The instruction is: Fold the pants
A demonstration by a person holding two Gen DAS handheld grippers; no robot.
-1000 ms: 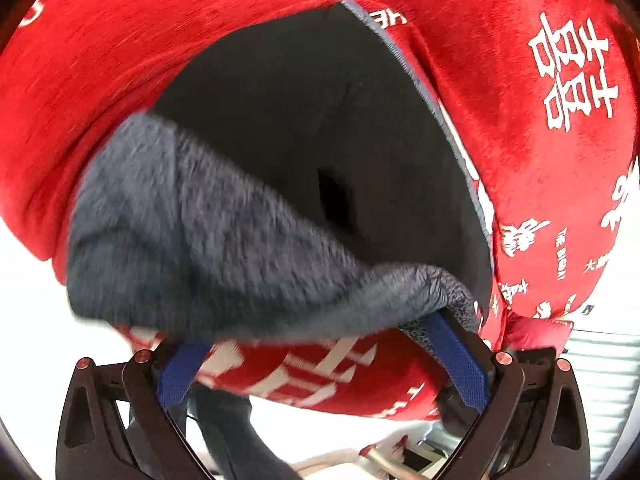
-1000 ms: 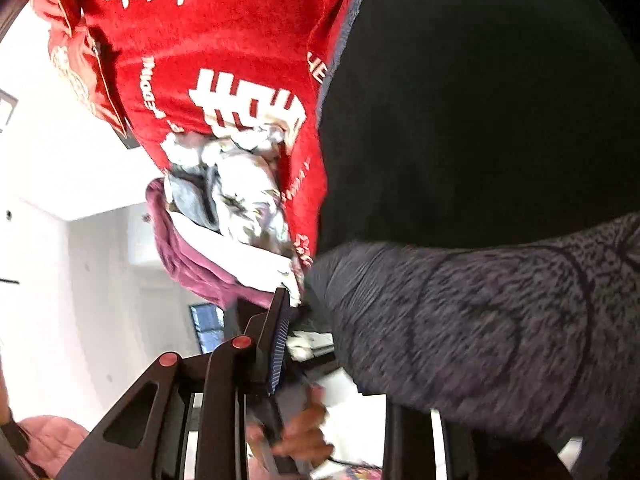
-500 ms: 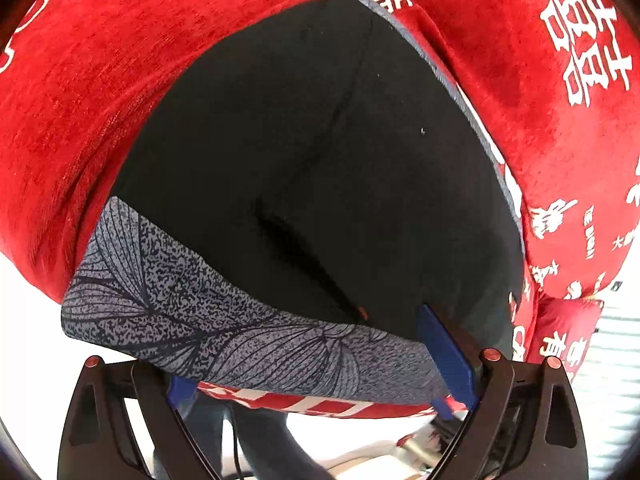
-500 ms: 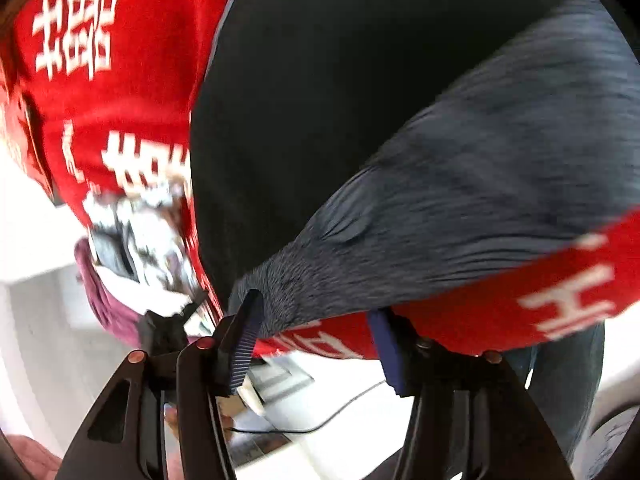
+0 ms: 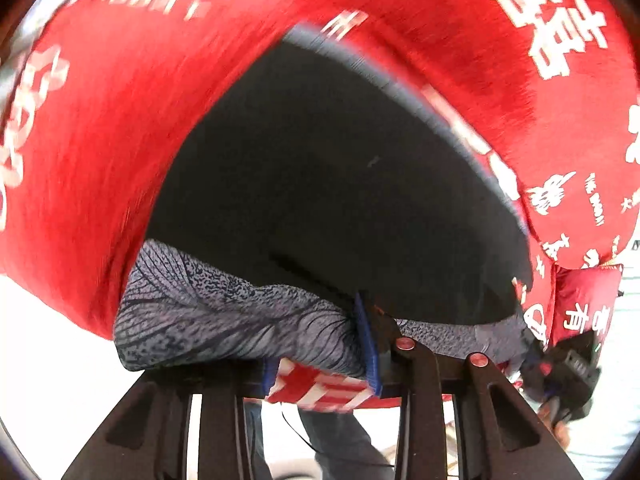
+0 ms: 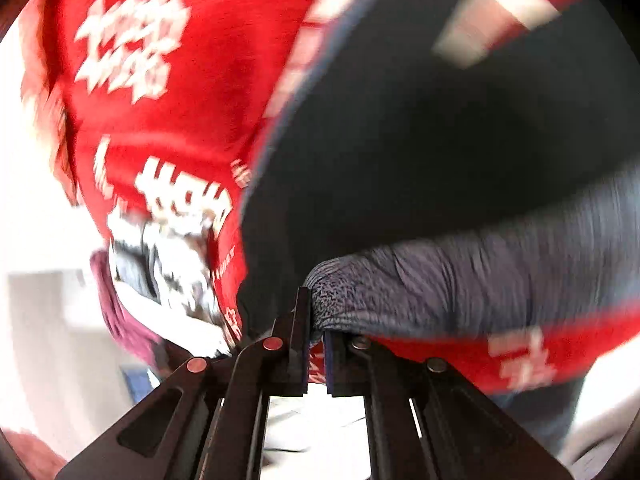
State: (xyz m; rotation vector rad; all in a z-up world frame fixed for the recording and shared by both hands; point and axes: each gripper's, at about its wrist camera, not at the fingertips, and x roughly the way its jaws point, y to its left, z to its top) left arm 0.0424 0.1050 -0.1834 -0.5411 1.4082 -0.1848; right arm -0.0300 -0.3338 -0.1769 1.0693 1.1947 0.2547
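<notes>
On the red cloth point(image 5: 460, 40) with white letters lie the dark pants point(image 5: 320, 184), spread flat. Their gray patterned waistband point(image 5: 224, 312) sits at the near edge, close to both claws. The left claw point(image 5: 320, 360) has just been closing, and a bunch of waistband is pinched between its blue pads point(image 5: 366, 344). The right claw point(image 6: 316, 354) has squeezed nearly shut on the other end of the waistband. Each claw holds one end, likely so the top can be lifted evenly and folded over.
</notes>
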